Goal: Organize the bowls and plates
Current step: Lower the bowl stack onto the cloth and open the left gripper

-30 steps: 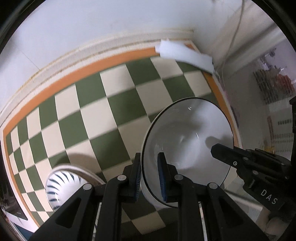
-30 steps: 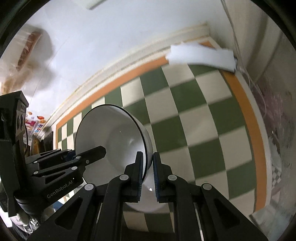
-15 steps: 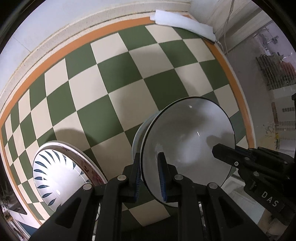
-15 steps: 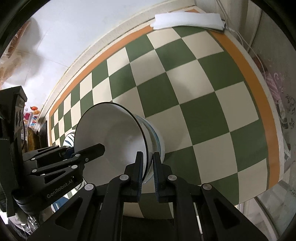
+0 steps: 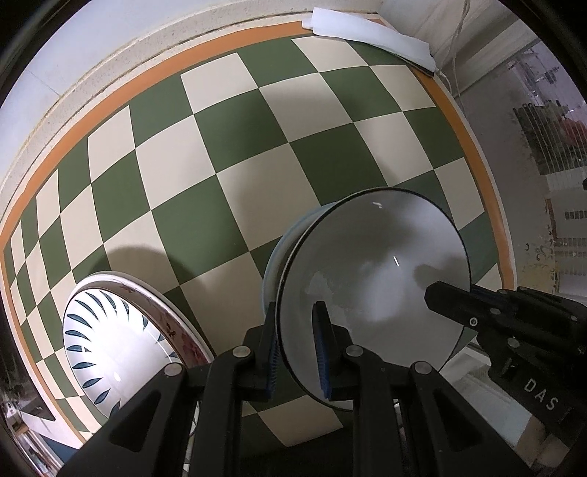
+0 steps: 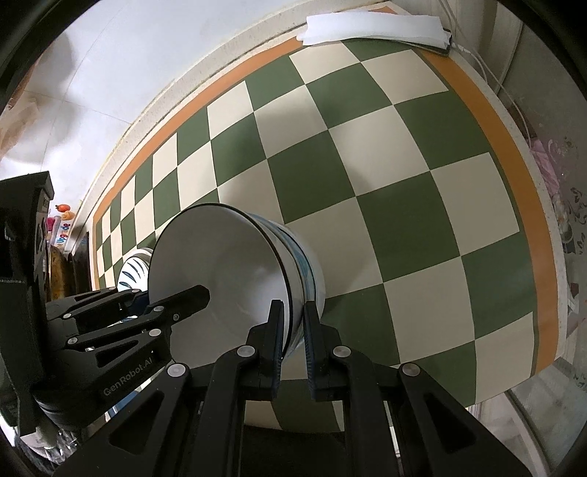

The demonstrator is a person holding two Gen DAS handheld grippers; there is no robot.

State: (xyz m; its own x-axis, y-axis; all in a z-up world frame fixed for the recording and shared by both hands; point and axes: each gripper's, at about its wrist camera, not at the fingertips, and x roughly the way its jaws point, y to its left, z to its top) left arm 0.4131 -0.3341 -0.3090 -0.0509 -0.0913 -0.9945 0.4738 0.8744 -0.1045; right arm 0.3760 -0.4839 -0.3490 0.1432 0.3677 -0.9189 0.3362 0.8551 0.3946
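A white bowl with a thin black rim (image 5: 374, 271) sits nested on a stack of other bowls (image 6: 306, 264) on the green-and-cream checked table. It also shows in the right wrist view (image 6: 216, 264). My left gripper (image 5: 296, 341) is shut on its near rim, one finger inside and one outside. My right gripper (image 6: 293, 330) is shut on the opposite side of the same rim. A plate with blue leaf marks (image 5: 110, 348) lies on a floral-rimmed plate to the left; its edge shows in the right wrist view (image 6: 134, 269).
A folded white cloth (image 5: 367, 27) lies at the table's far corner, also seen in the right wrist view (image 6: 374, 24). A white cable (image 6: 491, 73) runs along the right edge. The orange border (image 6: 513, 154) marks the table's edges; a wall stands behind.
Both grippers have lowered the white bowl toward the table, down onto the stack of bowls. More of the table and the leaf-patterned plate have come into view.
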